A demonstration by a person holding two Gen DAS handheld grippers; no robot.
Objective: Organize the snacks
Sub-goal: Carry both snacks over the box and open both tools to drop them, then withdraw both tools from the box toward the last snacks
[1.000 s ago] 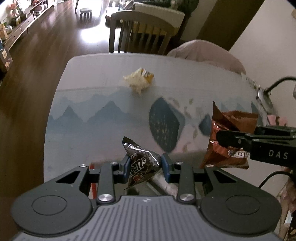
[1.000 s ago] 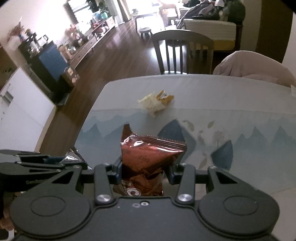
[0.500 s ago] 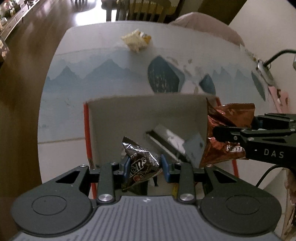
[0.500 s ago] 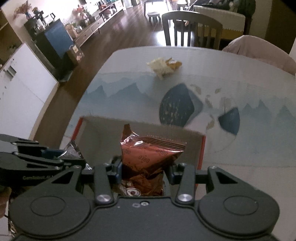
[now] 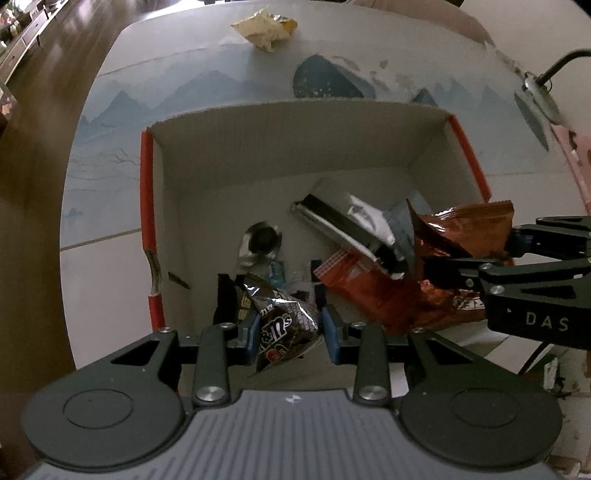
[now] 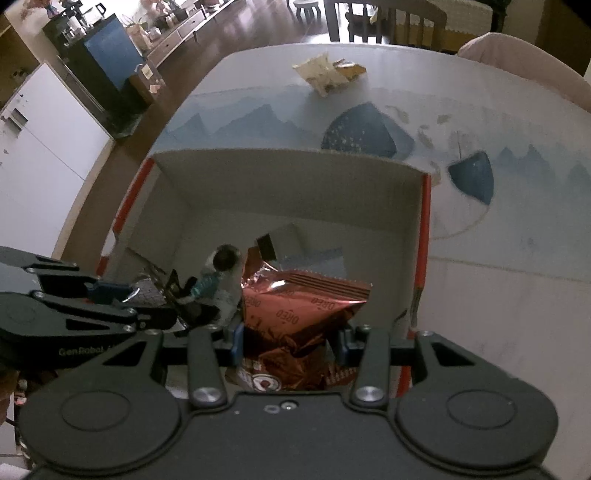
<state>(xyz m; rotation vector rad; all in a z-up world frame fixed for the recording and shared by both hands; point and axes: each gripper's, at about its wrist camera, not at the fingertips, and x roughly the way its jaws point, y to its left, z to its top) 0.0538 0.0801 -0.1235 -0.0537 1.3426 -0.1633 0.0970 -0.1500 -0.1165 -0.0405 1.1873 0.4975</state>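
Both views are dim and slightly murky, with muted colour and visible grain. Daylight enters from the far end of the room, leaving a bright sheen on the wooden floor and a pale wash on the far part of the desk. The inside of the cardboard box lies in soft shadow, its contents dark and hard to read. Foil on the red snack pack catches small glints. Fisheye distortion bends the desk edges strongly, and the corners fall off to black.
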